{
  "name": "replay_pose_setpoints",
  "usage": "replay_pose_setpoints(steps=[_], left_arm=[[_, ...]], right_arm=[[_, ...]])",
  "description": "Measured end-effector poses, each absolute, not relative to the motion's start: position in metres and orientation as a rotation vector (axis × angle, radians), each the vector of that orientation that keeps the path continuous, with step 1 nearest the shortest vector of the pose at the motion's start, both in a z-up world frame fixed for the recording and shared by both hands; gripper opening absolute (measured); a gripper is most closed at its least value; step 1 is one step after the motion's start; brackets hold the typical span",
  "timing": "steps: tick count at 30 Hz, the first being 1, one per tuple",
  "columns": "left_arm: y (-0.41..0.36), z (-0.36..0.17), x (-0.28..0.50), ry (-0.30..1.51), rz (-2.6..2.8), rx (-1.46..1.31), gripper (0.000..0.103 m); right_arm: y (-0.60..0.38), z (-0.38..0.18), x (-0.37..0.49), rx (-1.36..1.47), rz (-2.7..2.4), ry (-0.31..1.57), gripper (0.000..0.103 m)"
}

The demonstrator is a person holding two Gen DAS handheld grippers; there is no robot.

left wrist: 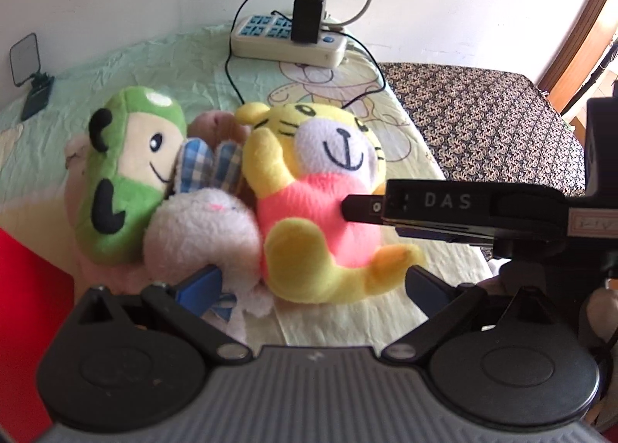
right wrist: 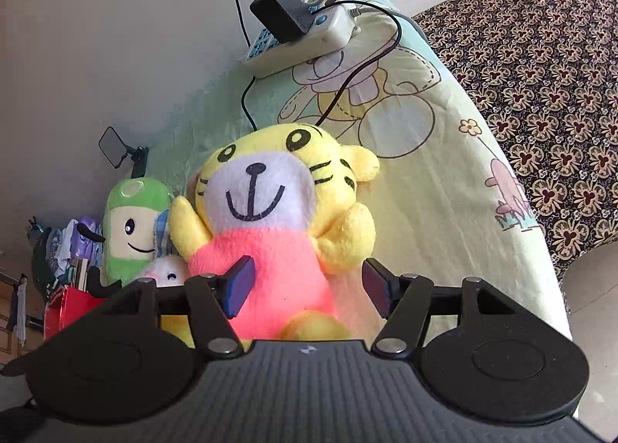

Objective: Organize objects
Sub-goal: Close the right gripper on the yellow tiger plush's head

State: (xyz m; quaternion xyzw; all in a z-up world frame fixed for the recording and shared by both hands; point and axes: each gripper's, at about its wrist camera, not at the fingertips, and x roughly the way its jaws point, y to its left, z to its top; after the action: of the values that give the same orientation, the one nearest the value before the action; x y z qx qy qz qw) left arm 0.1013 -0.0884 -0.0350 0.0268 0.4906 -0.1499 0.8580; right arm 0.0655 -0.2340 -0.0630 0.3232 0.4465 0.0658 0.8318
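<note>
From the left wrist, the left gripper point(left wrist: 313, 284) stands wide, its jaws flanking the yellow tiger toy point(left wrist: 320, 207) without pressing. A green toy point(left wrist: 127, 176) and white bunny point(left wrist: 201, 226) crowd its left.

From the right wrist, the right gripper point(right wrist: 307, 288) straddles the tiger's point(right wrist: 270, 211) pink belly, the right pad point(right wrist: 376, 290) clear of it, on the bedsheet point(right wrist: 444, 192).

Tiger plush point(left wrist: 320, 211) lies right of monkey plush point(left wrist: 127, 176), before power strip point(left wrist: 286, 42).
</note>
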Motion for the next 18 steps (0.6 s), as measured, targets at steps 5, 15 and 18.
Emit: replay_pose_setpoints(steps=[5,15,18], left_arm=[[-0.09,-0.035,0.104,1.0,-0.316,0.086,0.099],[-0.094,-0.036,0.098,1.009,-0.407,0.123,0.078],[-0.095,-0.042,0.087,1.038,-0.425,0.152,0.079]], right_arm=[[-0.229,-0.069,0.075,0.726,0.182,0.946,0.068],[-0.226,-0.053,0.061,0.695,0.264,0.927,0.019],[-0.229,-0.047,0.046,0.678,0.284,0.937,0.017]])
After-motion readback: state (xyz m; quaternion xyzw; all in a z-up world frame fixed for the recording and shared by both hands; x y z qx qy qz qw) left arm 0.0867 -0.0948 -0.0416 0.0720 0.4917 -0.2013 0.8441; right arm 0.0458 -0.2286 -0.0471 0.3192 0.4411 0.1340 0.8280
